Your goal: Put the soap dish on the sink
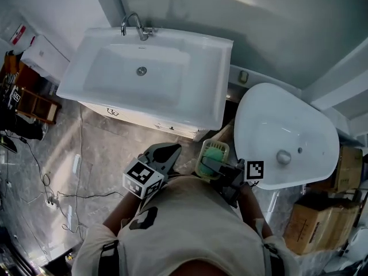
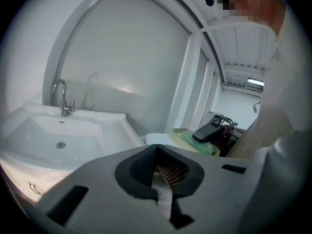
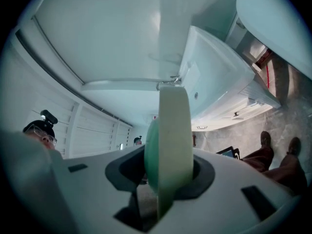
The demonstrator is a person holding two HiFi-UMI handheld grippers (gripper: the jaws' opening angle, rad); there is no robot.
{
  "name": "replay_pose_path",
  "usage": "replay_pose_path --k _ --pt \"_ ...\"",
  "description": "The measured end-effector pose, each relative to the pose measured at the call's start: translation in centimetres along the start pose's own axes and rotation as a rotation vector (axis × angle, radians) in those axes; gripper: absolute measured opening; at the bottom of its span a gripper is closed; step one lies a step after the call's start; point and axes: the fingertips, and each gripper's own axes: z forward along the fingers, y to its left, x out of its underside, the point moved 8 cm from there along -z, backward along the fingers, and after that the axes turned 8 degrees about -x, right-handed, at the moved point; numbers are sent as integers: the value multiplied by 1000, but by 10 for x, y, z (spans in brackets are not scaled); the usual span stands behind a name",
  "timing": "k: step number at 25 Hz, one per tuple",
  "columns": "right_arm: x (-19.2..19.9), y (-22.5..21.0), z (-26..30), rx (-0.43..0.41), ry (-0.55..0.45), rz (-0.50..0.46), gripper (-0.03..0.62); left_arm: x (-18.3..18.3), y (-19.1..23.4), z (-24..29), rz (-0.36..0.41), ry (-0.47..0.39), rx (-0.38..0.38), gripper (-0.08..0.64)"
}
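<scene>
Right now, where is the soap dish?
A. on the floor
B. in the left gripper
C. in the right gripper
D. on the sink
C: the right gripper has its jaws clamped on the soap dish, which is not on the sink.

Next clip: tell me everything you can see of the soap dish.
The soap dish is a pale yellowish, plastic-looking rounded tray with a slotted rim and a green piece inside. The right gripper clamps it by one edge, off any surface, in front of the person, near the front right corner of the sink. Nothing else touches it.
</scene>
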Motion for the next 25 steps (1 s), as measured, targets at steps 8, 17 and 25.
replay_pose_path --k 8,17,25 --pt "-21 -7 58 55 -18 -1 132 -26 75 -8 -38 -49 23 20" --pt "-43 -15 119 78 -39 33 133 -33 157 -24 -110 -57 3 20" --pt "-47 -22 153 134 -46 42 144 -28 200 -30 -156 -35 25 20"
